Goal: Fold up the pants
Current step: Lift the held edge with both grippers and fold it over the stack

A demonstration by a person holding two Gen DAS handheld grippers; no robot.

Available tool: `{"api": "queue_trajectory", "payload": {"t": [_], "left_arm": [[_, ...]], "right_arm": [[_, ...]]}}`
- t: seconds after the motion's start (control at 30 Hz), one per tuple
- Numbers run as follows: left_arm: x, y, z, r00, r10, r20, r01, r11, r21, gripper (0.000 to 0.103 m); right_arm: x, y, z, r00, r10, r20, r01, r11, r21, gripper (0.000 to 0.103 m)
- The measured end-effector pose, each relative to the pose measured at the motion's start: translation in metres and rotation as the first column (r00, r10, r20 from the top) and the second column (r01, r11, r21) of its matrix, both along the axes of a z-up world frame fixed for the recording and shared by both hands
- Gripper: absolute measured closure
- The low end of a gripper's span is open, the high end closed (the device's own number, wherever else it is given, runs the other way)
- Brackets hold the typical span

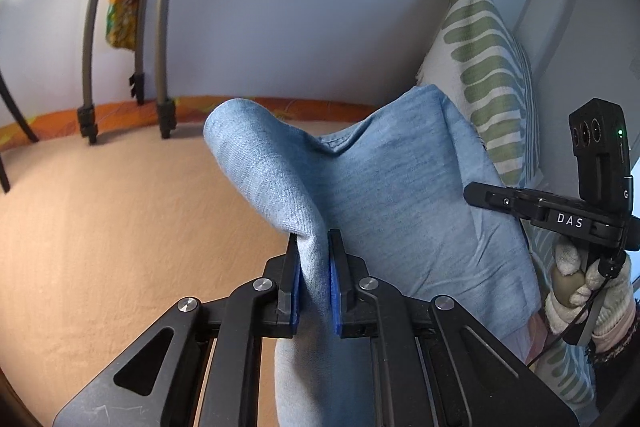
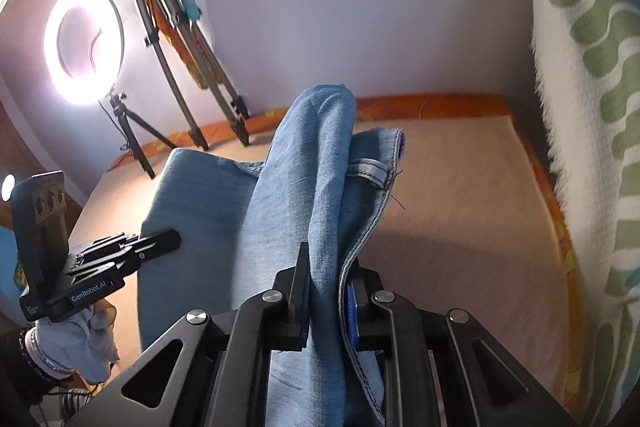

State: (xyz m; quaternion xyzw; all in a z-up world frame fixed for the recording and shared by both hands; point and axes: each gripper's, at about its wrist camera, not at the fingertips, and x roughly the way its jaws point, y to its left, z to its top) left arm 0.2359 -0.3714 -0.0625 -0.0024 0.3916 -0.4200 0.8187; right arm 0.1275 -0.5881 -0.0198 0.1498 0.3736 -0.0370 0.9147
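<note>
Light blue denim pants (image 1: 392, 195) hang lifted above a tan bedsheet (image 1: 120, 227). My left gripper (image 1: 314, 247) is shut on a bunched fold of the pants, blue pads pressed on the cloth. In the right wrist view the pants (image 2: 304, 187) rise between the jaws, a stitched hem (image 2: 376, 175) drooping to the right. My right gripper (image 2: 324, 267) is shut on that fold too. Each gripper shows in the other's view: the right one (image 1: 480, 193) at the pants' right edge, the left one (image 2: 168, 239) at their left edge, both held by gloved hands.
A green-and-white patterned pillow (image 1: 488, 75) leans against the wall at the right. Tripod legs (image 1: 160, 67) with bright cloth stand at the bed's far left, beside a lit ring light (image 2: 84, 43). An orange patterned border (image 2: 440, 103) edges the mattress.
</note>
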Motion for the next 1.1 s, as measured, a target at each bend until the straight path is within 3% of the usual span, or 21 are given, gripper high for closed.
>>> {"api": "queue_trajectory", "payload": {"t": [0.23,0.57,0.77,0.93,1.1], "left_arm": [[0.022,-0.036,0.014,0.999,-0.02,0.024,0.021,0.999,-0.024,0.093],[0.061,-0.09,0.02,0.997,-0.021,0.078,0.023,0.999,-0.027,0.093],[0.086,-0.12,0.01,0.997,0.0,0.076,0.001,1.0,-0.016,0.094],[0.101,-0.136,-0.003,0.996,0.009,0.084,-0.014,0.998,0.056,0.093],[0.109,-0.136,-0.007,0.994,0.05,0.101,-0.059,0.995,0.086,0.087]], "right_arm": [[0.018,-0.018,0.021,0.999,-0.036,0.031,0.037,0.998,-0.043,0.091],[0.067,-0.078,0.03,0.991,-0.119,0.054,0.124,0.988,-0.094,0.091],[0.099,-0.107,0.017,0.986,-0.162,0.044,0.166,0.979,-0.117,0.091],[0.121,-0.125,-0.009,0.98,-0.197,0.008,0.196,0.97,-0.143,0.091],[0.122,-0.137,-0.012,0.965,-0.259,0.034,0.261,0.949,-0.176,0.08]]}}
